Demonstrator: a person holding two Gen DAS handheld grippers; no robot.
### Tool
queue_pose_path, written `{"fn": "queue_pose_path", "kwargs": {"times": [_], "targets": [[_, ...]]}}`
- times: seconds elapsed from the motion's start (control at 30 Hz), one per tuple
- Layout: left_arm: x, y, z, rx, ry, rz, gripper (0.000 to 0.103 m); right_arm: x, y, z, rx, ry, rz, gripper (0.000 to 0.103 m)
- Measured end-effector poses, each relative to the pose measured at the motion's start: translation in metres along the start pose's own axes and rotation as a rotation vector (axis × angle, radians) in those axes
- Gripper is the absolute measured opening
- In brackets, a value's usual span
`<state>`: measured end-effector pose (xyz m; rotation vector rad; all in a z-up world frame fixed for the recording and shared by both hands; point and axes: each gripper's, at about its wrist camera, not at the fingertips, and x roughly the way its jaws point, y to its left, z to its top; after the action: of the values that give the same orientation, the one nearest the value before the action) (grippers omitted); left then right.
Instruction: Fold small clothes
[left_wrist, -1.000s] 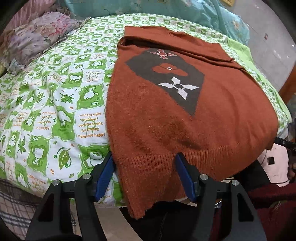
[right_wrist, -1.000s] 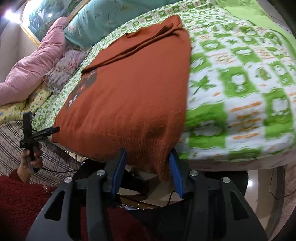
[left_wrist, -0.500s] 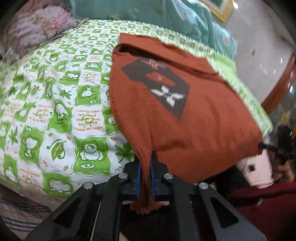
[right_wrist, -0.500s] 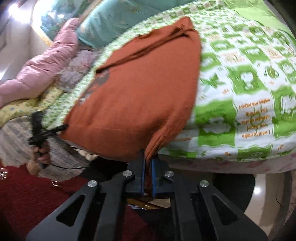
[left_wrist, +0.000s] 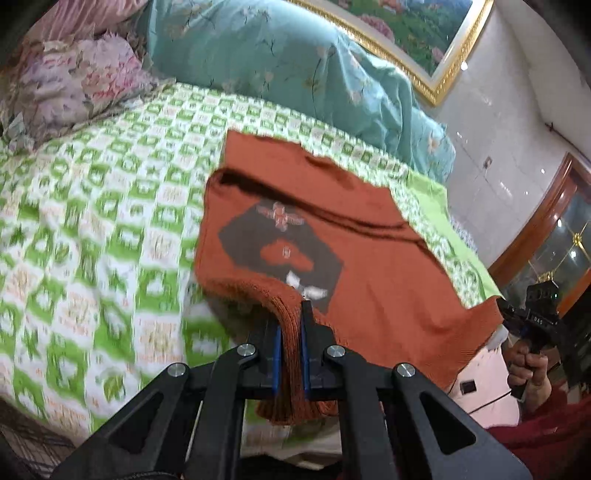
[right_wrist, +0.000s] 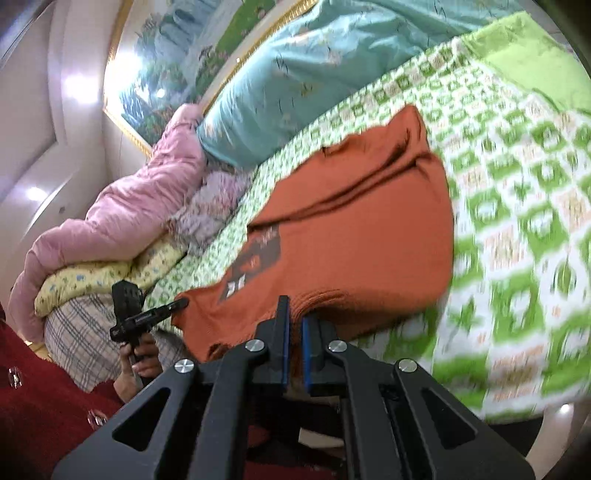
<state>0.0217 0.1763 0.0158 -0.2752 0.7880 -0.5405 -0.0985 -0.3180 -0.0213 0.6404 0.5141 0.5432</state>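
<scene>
A rust-orange knitted sweater with a dark patch and flower motifs lies on the green-and-white bed cover. My left gripper is shut on the ribbed hem at the sweater's left bottom corner and holds it lifted off the bed. My right gripper is shut on the hem at the right bottom corner of the sweater, also lifted. Each gripper shows in the other's view, held in a hand: the right one, the left one. The hem sags between them.
A teal quilt and floral pillows lie at the head of the bed. A pink duvet is piled at the left side. A framed painting hangs on the wall. A wooden cabinet stands at right.
Both grippers closed on the sweater's bottom hem corners, then lifted them and carried them up over the bed towards the collar. The hem now hangs raised above the cover.
</scene>
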Motion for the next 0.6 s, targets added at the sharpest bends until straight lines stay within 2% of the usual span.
{"fn": "queue_pose_path", "kwargs": {"times": [0.4, 0.6], "targets": [[0.034, -0.005, 0.075, -0.038, -0.115, 0.008, 0.006, 0.02, -0.003, 0.074, -0.081, -0.11, -0.029, 0.006], [0.063, -0.003, 0.116, -0.019, -0.131, 0.034, 0.006, 0.035, -0.015, 0.117, -0.11, -0.157, -0.078, 0.006]]}}
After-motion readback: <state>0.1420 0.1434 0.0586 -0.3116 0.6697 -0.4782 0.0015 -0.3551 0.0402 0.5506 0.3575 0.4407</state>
